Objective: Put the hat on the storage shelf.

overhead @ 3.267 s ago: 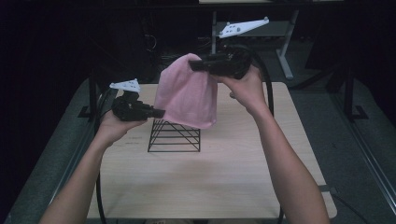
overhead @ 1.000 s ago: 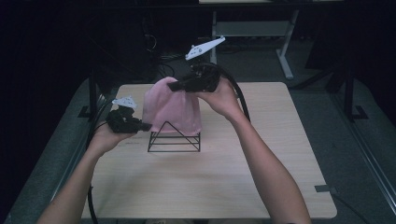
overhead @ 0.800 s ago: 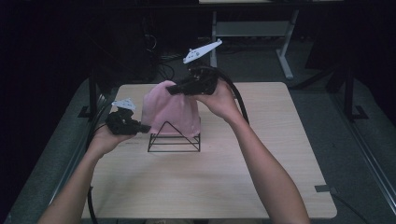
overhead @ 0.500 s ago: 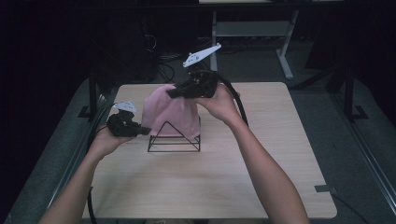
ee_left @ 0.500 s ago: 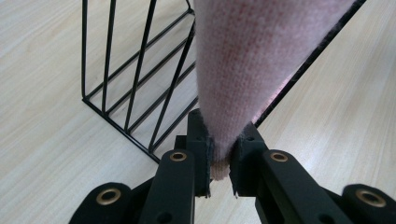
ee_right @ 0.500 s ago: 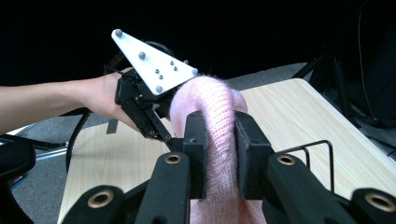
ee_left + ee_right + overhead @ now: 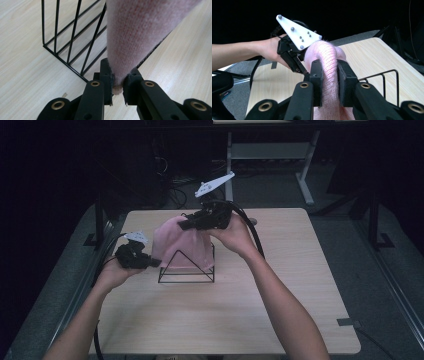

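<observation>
A pink knitted cloth (image 7: 180,242) hangs stretched between both grippers, draped behind and partly over a black wire rack (image 7: 186,267) with a triangular end. My left gripper (image 7: 150,262), at the rack's left, is shut on the cloth's lower corner (image 7: 117,86). My right gripper (image 7: 187,224), higher and above the rack, is shut on a bunched fold of the cloth (image 7: 328,75). In the right gripper view the left gripper (image 7: 297,63) sits beyond the pink cloth, with its white plate on top. The rack's bars (image 7: 72,42) stand just left of the hanging cloth.
The light wooden table (image 7: 225,315) carries the rack near its middle-left. Wide bare wood lies in front and to the right. A desk frame (image 7: 305,165) and cables stand on the dark floor behind the table. Both forearms reach in from the bottom.
Since the oldest frame both grippers have lowered the cloth and shifted it left toward the rack. Over the last second it settled a little lower over the rack's top.
</observation>
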The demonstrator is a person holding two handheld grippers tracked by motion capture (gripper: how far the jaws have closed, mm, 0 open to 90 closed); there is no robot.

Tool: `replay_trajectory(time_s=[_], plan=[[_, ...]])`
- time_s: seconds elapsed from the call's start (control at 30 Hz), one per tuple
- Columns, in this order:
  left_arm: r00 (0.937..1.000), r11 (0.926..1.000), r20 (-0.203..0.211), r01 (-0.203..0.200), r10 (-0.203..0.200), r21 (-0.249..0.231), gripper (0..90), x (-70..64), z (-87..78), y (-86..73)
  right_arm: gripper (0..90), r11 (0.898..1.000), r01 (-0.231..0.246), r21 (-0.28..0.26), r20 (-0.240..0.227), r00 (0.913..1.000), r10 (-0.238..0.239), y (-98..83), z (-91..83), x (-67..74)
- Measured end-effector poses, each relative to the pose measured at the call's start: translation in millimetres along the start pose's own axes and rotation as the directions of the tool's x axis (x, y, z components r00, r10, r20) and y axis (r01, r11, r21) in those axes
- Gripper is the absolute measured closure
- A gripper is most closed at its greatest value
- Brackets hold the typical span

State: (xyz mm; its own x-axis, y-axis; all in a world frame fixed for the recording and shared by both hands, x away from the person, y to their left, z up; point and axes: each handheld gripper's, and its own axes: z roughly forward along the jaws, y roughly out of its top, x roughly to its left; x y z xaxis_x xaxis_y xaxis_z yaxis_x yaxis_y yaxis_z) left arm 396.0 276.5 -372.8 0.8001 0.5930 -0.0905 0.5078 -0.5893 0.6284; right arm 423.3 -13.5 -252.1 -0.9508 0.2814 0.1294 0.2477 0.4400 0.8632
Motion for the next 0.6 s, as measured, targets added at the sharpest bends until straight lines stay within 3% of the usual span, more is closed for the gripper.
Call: replay_trajectory(time_s=[0.17, 0.33, 0.5, 0.6], plan=[[0.9998, 0.9995, -0.013, -0.018, 0.018, 0.025, 79.4, -0.3, 2.6, -0.6, 75.9, 1.000, 0.001, 0.006, 0.001, 1.0000, -0.001, -3.6, 2.0, -1.0], [0.9999, 0.9999, -0.001, 0.011, -0.011, 0.009, 79.3, 0.8, 6.4, -7.4, 75.5, 1.000, -0.012, 0.024, -0.012, 0.9999, 0.012, -7.4, 4.7, -0.8], [0.9999, 0.9997, 0.000, 0.017, -0.017, 0.018, 79.2, 1.9, 9.5, -11.6, 75.5, 0.999, -0.016, 0.029, -0.018, 0.9997, 0.017, -11.6, 8.3, -0.8], [1.0000, 0.9992, -0.006, 0.001, 0.000, 0.040, 79.0, 2.7, 11.9, -12.0, 75.5, 0.999, -0.021, 0.032, -0.022, 0.9995, 0.022, -14.6, 11.0, -1.3]])
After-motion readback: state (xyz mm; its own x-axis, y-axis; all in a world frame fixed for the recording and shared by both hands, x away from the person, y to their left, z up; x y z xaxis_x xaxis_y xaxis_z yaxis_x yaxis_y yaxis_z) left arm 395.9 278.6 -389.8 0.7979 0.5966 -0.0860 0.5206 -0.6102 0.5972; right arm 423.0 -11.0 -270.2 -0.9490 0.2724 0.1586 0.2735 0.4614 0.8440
